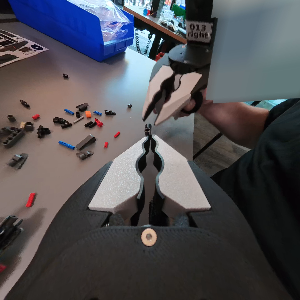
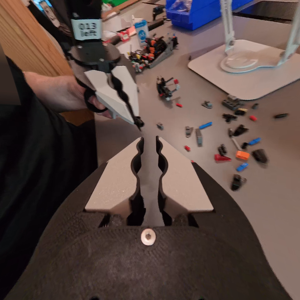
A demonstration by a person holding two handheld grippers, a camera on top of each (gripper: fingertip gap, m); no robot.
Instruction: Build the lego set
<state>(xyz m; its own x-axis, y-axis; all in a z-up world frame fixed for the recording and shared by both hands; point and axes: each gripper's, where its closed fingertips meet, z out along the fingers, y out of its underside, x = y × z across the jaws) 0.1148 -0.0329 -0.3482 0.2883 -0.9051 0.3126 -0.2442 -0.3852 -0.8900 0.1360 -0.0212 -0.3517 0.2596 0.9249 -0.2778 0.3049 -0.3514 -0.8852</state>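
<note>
**Left gripper pinches a small black connector; right gripper hangs open just above it**

The left gripper [image 1: 148,137] has its jaws nearly closed on a small black plastic Lego connector with a cross-shaped hole [image 1: 147,129], which sticks out past the tips. The right gripper [image 1: 150,122] points down at that connector from the far right, its tips just above the piece and not touching it; its jaws stand a little apart with nothing between them. In the right wrist view the same gap shows, with only bare grey desk [image 2: 162,162] seen through it.

Loose Lego parts lie scattered on the desk to the left in the left wrist view: blue pins [image 1: 66,145], red pins [image 1: 30,199], an orange block [image 1: 88,114], a dark grey beam with round holes [image 1: 11,137] and a dark grey wedge [image 1: 85,141]. A blue plastic bin holding clear bags [image 1: 78,27] stands at the far left, near a printed sheet [image 1: 16,47]. A partly built black model [image 2: 166,89] sits farther out in the right wrist view.
</note>
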